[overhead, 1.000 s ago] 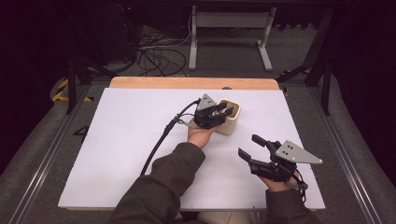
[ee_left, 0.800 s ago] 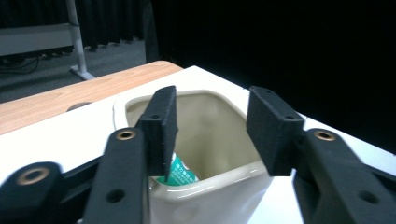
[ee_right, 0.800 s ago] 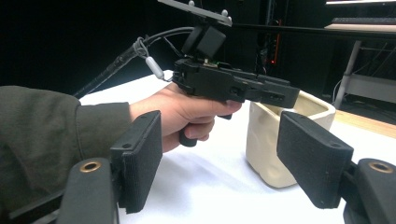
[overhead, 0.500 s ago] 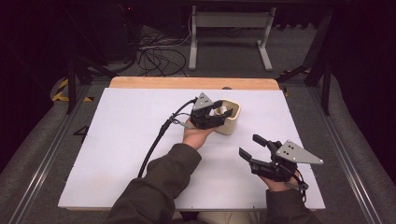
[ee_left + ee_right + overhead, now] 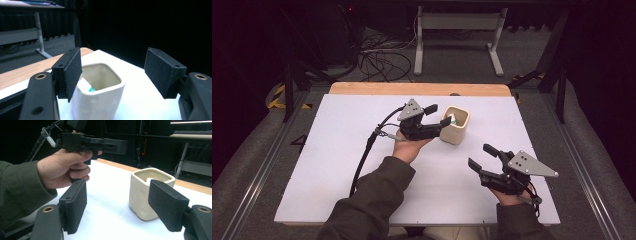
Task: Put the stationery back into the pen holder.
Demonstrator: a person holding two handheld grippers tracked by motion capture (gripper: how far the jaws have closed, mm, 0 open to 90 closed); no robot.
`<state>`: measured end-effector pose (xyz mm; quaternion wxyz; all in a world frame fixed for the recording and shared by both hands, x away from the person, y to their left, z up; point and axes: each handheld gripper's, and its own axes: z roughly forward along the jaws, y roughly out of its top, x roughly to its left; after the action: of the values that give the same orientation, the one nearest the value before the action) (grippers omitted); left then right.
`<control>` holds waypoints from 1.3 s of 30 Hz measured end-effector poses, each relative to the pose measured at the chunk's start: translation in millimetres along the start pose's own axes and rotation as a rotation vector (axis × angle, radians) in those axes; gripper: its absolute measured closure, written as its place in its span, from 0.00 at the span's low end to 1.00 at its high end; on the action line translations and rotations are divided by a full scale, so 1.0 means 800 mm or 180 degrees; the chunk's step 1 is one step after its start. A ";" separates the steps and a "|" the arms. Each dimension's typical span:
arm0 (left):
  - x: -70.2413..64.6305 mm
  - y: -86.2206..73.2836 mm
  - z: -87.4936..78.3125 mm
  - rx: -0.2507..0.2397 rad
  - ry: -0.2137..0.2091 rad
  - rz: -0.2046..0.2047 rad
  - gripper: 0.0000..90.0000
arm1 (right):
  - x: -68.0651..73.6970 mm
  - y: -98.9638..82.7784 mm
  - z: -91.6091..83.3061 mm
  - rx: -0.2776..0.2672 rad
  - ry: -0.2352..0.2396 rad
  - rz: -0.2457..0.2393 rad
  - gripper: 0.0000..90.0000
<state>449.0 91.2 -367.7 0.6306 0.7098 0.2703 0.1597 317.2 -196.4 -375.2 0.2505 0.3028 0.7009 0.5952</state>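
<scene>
A cream square cup [image 5: 456,131] stands on the white table top [image 5: 337,150], right of centre. Inside it lies a small white item with a teal patch [image 5: 86,86]. My left gripper [image 5: 438,114] hovers at the cup's left rim, open, one jaw over the rim's edge and nothing between the pads. In the left gripper view the cup [image 5: 100,100] sits low between the spread jaws. My right gripper [image 5: 480,156] is held open and empty near the front right, a hand's width short of the cup [image 5: 142,192]. The right gripper view also shows the left hand [image 5: 62,170].
A black cable [image 5: 364,155] trails from the left gripper across the table toward the front. A wooden strip [image 5: 412,89] edges the far side. Beyond it are floor cables [image 5: 377,60] and a metal stand [image 5: 457,25]. Dark rails [image 5: 257,165] flank the table.
My left gripper has drawn back to the left from over the cup, so the cup's mouth now shows. The right gripper has stayed almost still.
</scene>
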 end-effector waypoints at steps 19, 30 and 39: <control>-0.008 0.004 -0.056 -0.0009 0.0036 0.0180 0.24 | -0.001 -0.001 0.000 -0.0019 -0.0048 0.0034 0.36; -0.005 0.001 -0.089 0.0012 0.0140 0.0217 0.21 | -0.003 -0.002 -0.001 -0.0020 -0.0079 0.0036 0.35; -0.005 -0.005 -0.111 0.0045 0.0191 0.0214 0.20 | -0.004 -0.002 0.000 -0.0016 -0.0078 0.0034 0.34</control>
<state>395.0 160.9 -357.5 0.6114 0.7178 0.2662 0.2000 319.0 -199.0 -376.4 0.2566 0.3131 0.6947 0.5945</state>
